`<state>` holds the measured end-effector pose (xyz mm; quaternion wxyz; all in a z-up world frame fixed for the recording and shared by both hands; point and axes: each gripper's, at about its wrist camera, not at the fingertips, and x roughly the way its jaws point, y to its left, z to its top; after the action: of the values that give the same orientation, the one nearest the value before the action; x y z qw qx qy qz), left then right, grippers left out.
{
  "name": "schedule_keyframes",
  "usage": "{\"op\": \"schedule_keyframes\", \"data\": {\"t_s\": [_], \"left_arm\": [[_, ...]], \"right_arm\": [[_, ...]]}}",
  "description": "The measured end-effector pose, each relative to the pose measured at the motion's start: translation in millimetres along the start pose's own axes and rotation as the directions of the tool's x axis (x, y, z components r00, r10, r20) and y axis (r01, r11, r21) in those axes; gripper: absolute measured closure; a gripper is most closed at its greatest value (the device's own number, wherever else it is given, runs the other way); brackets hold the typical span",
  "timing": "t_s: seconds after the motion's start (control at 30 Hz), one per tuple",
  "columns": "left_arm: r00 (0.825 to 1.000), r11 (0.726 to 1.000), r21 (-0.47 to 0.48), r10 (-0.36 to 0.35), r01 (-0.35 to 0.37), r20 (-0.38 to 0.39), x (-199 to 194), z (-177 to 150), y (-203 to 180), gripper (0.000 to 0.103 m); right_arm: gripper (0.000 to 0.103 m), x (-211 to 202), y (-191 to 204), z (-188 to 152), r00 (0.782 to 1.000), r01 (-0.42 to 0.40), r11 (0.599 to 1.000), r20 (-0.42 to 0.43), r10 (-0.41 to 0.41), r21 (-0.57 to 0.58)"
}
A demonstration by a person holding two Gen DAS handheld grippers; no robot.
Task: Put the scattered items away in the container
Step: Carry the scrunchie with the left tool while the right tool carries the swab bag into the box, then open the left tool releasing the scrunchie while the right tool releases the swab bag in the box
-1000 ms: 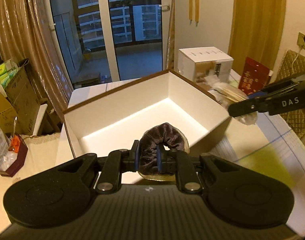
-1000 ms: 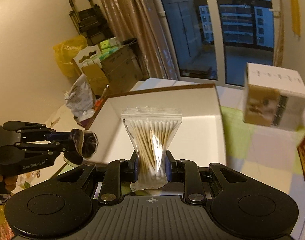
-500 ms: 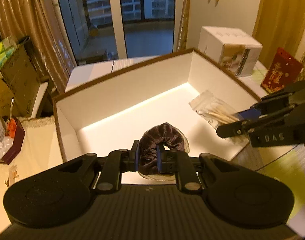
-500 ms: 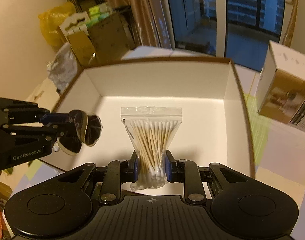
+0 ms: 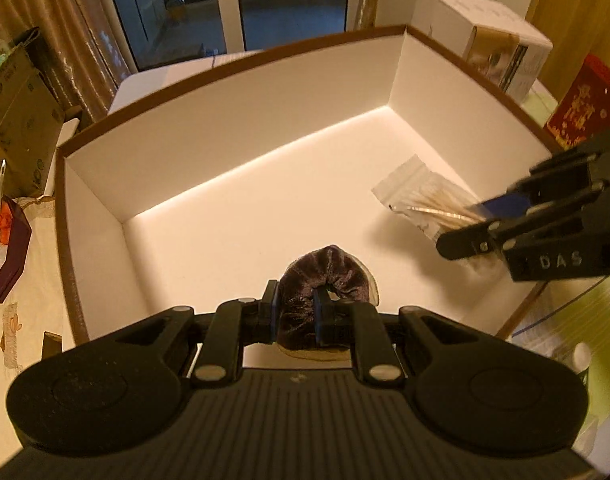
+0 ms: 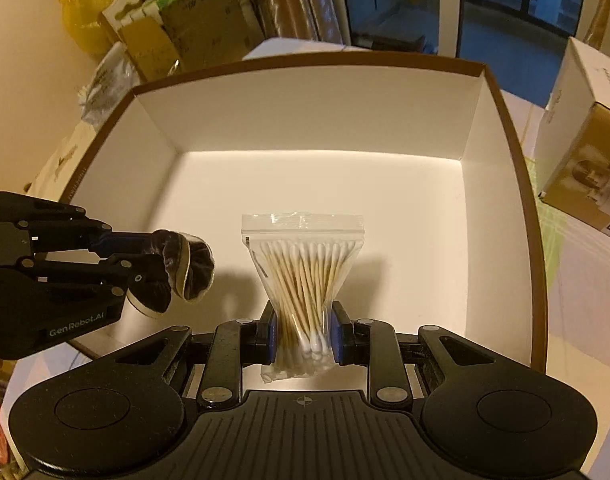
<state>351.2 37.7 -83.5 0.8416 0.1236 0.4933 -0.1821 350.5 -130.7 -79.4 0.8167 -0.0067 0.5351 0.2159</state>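
Both hand-held grippers hang over the large white cardboard box with a brown rim (image 6: 509,128), each with its load pinched and neither load set down. Ahead of and below both sets of fingers the box floor lies bare, so nothing appears to be stowed yet; judged from this, the task is at its first drop, with two items poised and none released. The right gripper (image 6: 303,334) is clamped on the lower part of a clear zip-top plastic bag of wooden cotton swabs (image 6: 303,268), which stands up from its fingers above the middle of the floor. To its left, the left gripper (image 5: 295,314) is closed on a dark brown velvet scrunchie (image 5: 325,276), held near the box's near wall. Letting go of both is what remains here; whether more scattered items wait outside the box cannot be told.
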Motion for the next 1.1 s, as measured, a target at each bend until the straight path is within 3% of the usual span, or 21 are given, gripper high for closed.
{"op": "schedule_keyframes", "data": {"t_s": [0.3,0.7,0.73,0.8,0.97,1.03,1.1], "left_arm": [[0.998,1.000,0.023,-0.006,0.007,-0.069,20.9,4.4,-0.7,0.090],[0.986,1.000,0.014,0.021,-0.019,-0.168,42.7,8.1,-1.9,0.086],[0.985,1.000,0.014,0.024,-0.022,-0.172,43.5,8.7,-2.2,0.082],[0.984,0.999,0.009,0.033,-0.032,-0.173,44.0,9.2,-2.1,0.063],[0.985,0.999,0.006,0.052,-0.051,-0.167,41.0,9.4,-2.9,0.034],[0.986,0.999,0.002,0.050,-0.051,-0.156,36.5,9.7,-2.0,0.032],[0.987,0.999,-0.005,0.049,-0.050,-0.153,33.1,10.2,-1.0,0.022]], "right_arm": [[0.075,16.8,-4.0,3.5,0.996,0.005,1.000,-0.093,-0.007,-0.026],[0.074,29.5,-12.2,8.6,0.982,0.071,0.997,-0.175,-0.076,-0.037],[0.074,29.2,-12.5,9.2,0.981,0.070,0.997,-0.180,-0.076,-0.038],[0.023,25.9,-11.7,9.7,0.981,0.081,0.996,-0.171,-0.088,-0.045],[0.020,13.8,-8.4,13.3,0.986,0.079,0.996,-0.142,-0.085,-0.049],[0.020,12.5,-9.5,12.3,0.984,0.083,0.995,-0.157,-0.089,-0.049],[0.020,14.4,-5.4,13.1,0.981,0.090,0.995,-0.169,-0.097,-0.049]]}}
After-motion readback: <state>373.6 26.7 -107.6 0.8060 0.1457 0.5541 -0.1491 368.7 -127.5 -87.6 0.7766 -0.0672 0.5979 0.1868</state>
